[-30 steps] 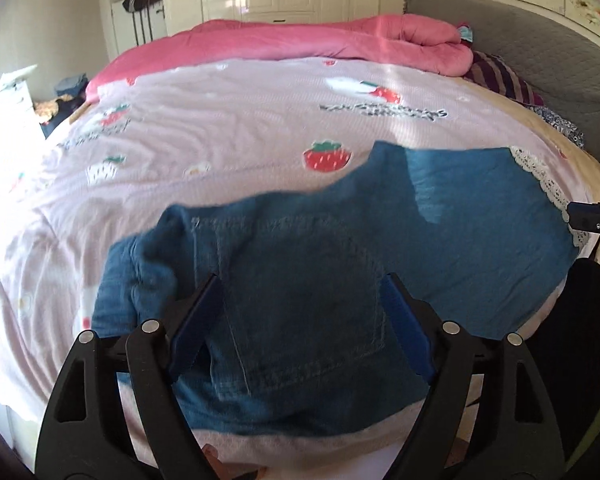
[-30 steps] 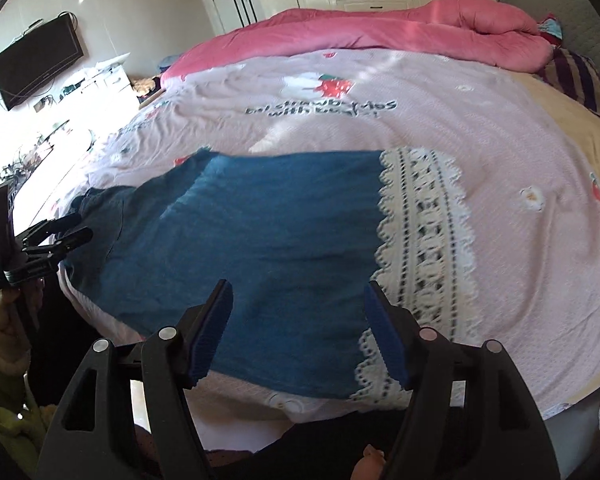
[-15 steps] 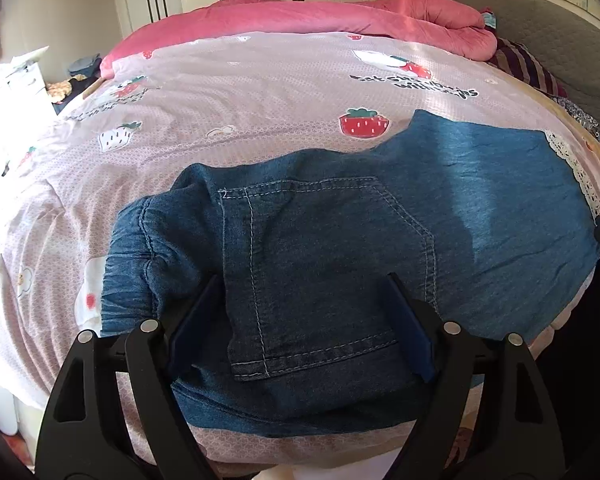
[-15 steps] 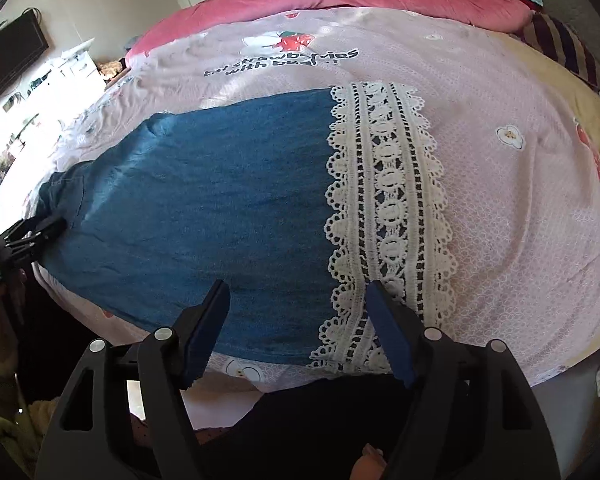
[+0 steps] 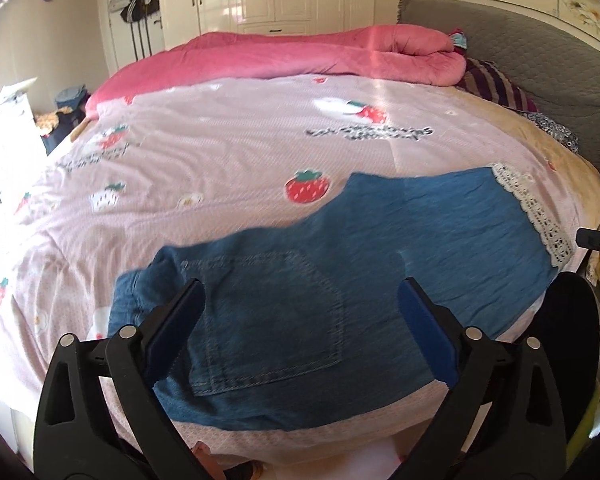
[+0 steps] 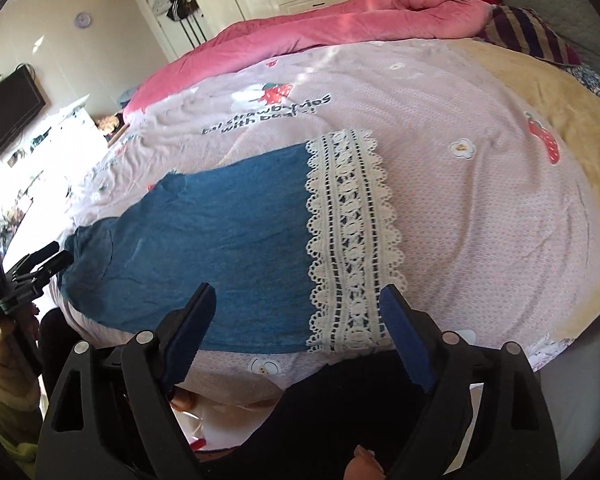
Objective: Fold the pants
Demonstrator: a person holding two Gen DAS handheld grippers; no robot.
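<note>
Denim pants [image 5: 340,280] lie flat on the bed [image 5: 220,168], lace hem [image 6: 348,240] away from the waistband. Pink quilt [image 5: 320,56] bunched beyond the pants. Left gripper [image 5: 300,312] and right gripper [image 6: 296,312] hover over the pants, jaws apart, holding nothing.

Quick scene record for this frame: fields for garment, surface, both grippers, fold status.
garment: denim pants, spread flat, back pocket facing up, white lace hem
surface: pink strawberry bedsheet
left gripper: jaws open, over the pocket end, holding nothing
right gripper: jaws open, over the lace hem end, holding nothing
fold status: neither end gripped yet
background: pink quilt at far side
</note>
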